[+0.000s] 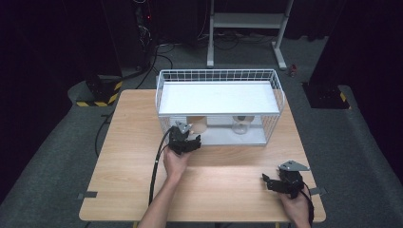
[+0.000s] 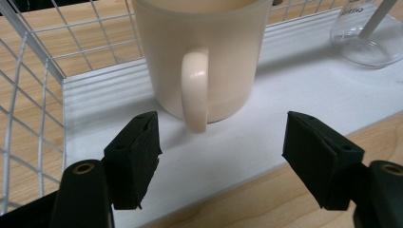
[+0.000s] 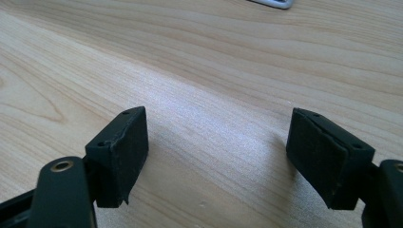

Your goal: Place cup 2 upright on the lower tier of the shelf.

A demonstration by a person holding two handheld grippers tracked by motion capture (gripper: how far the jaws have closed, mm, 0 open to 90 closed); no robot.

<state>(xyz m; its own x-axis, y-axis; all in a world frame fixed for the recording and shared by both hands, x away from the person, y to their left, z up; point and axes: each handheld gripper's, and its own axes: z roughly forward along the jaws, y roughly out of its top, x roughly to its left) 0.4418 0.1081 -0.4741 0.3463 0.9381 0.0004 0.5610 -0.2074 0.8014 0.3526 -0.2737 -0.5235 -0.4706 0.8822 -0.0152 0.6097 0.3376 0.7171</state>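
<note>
Just beyond left gripper (image 2: 221, 156), cream mug (image 2: 204, 57), untouched

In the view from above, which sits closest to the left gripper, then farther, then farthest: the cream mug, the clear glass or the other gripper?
From the left gripper:
1. Cream mug, just beyond it on the rack's lower shelf.
2. Clear glass, farther right on that shelf.
3. Right gripper, farthest, near the table's front right edge.

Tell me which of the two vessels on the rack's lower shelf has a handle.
The cream mug, right in front of the open left gripper, its handle facing the jaws. The clear glass flask beside it has none.
</note>
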